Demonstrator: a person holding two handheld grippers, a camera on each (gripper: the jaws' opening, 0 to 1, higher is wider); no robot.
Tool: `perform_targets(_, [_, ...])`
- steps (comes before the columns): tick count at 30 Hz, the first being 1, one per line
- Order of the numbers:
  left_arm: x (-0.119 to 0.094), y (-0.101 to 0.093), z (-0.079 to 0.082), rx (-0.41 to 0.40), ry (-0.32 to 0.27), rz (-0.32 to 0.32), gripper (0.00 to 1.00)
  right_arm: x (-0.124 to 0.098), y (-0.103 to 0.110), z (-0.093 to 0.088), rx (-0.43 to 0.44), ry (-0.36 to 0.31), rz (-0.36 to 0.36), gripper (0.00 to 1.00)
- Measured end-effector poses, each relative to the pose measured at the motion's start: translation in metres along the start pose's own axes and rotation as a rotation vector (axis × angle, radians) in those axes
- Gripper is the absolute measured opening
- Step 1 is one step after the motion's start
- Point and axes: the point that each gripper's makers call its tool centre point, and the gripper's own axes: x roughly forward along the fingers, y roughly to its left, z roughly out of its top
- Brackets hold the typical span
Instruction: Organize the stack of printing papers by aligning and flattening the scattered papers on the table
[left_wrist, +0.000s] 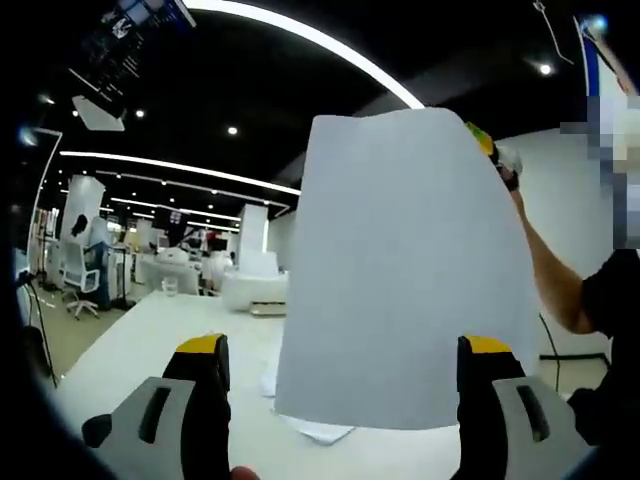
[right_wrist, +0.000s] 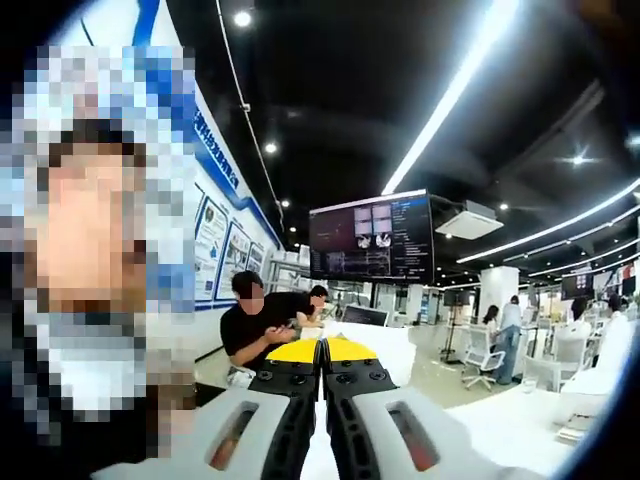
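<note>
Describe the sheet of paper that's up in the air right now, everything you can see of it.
The sheet of paper is plain white, blank on the side showing, thin and slightly curved. It hangs upright above the white table, held by its top right corner in the right gripper, whose jaws look shut in the right gripper view. Its bottom edge hangs free between the open left gripper jaws, without visibly touching them. More white sheets lie on the table below.
</note>
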Motion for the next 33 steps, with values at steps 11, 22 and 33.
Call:
perform_targets(11, [0.000, -0.001, 0.012, -0.047, -0.036, -0.054, 0.97, -0.001, 0.019, -0.009, -0.025, 0.081, 0.105, 0.00])
perform_targets(22, [0.000, -0.010, 0.012, -0.125, -0.081, -0.134, 0.96, -0.012, 0.011, -0.023, -0.066, 0.090, 0.171, 0.00])
perform_targets(33, [0.005, -0.028, 0.023, -0.129, -0.157, -0.211, 0.86, -0.017, -0.019, -0.045, -0.043, 0.112, 0.122, 0.00])
